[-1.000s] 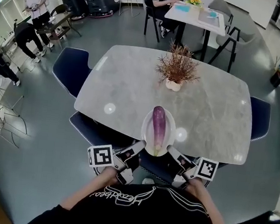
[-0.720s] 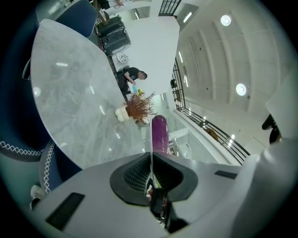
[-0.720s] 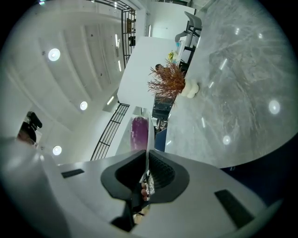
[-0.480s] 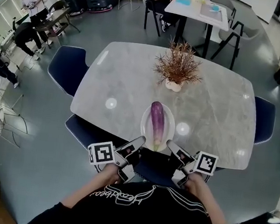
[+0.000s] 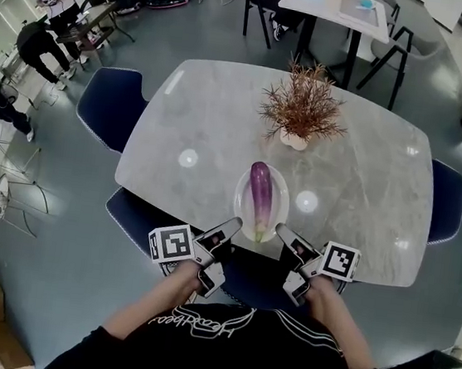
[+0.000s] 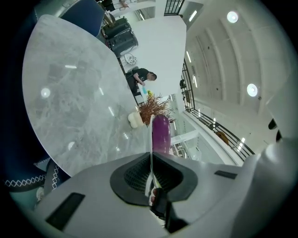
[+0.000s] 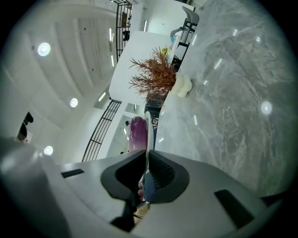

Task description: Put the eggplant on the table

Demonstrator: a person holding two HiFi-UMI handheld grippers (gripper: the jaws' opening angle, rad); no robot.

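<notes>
The left gripper (image 5: pixel 227 227) is pinched on the near-left rim of a plate (image 5: pixel 241 199), and the right gripper (image 5: pixel 286 234) is pinched on its near-right rim. The eggplant (image 5: pixel 260 196) lies lengthwise on the plate, just ahead of and between both grippers, over the table's (image 5: pixel 365 179) near edge. A plant (image 5: pixel 300 109) stands farther ahead.

One eggplant (image 5: pixel 259 196), one plate (image 5: pixel 242 199), two hand-held grippers (image 5: pixel 233 224) (image 5: pixel 282 230).

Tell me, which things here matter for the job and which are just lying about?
Job: eggplant, plate under it, table, left gripper and right gripper, both clamped on the plate's rim.
Lying about: potted dried plant, blue chairs.
</notes>
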